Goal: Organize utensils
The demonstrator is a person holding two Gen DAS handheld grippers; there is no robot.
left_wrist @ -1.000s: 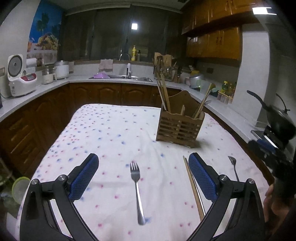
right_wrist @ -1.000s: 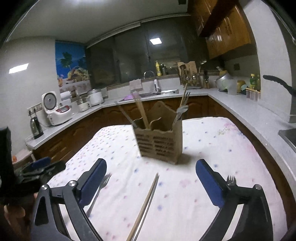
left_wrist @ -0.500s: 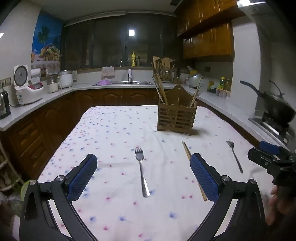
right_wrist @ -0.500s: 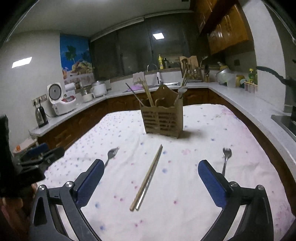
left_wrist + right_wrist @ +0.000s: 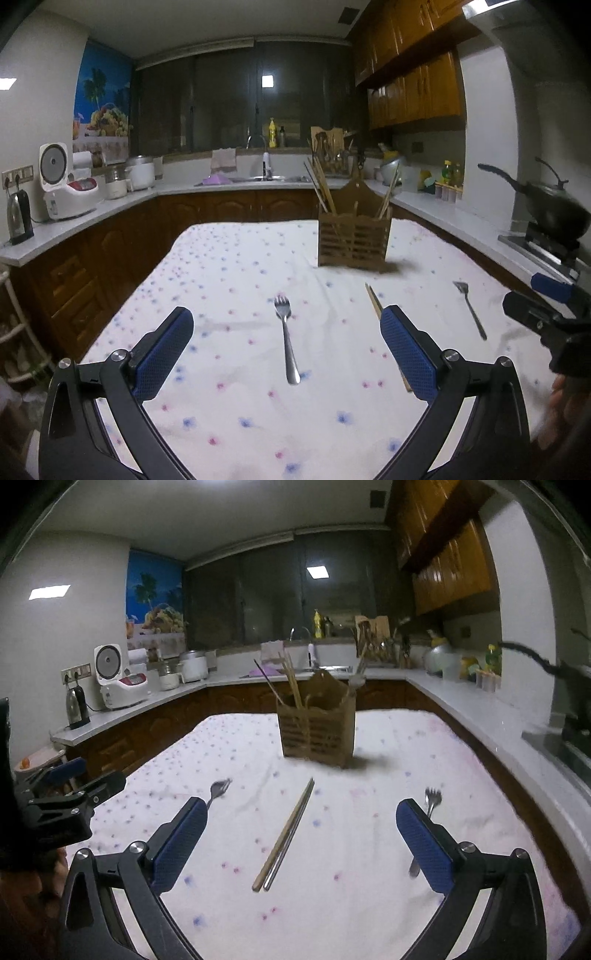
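A wooden utensil holder [image 5: 354, 240] [image 5: 317, 731] with chopsticks and a spoon in it stands far on the dotted white cloth. A steel fork [image 5: 286, 336] [image 5: 218, 789] lies flat, straight ahead of my open left gripper [image 5: 286, 347]. A pair of chopsticks [image 5: 286, 834] [image 5: 373, 302], one wooden and one metal, lies ahead of my open right gripper [image 5: 301, 843]. A second fork [image 5: 469, 308] [image 5: 430, 803] lies to the right, partly hidden behind the right gripper's right finger. Both grippers hover above the cloth, holding nothing.
The table [image 5: 229, 280] is ringed by a kitchen counter [image 5: 85, 218] with a rice cooker [image 5: 62, 188], a kettle [image 5: 18, 218], a sink [image 5: 258, 179] and a wok [image 5: 550, 210] on a stove at right. A hand [image 5: 561, 398] holds the right gripper.
Both grippers have pulled back and risen from the table, so the holder and utensils look farther away. Nothing on the cloth has moved; both stay open.
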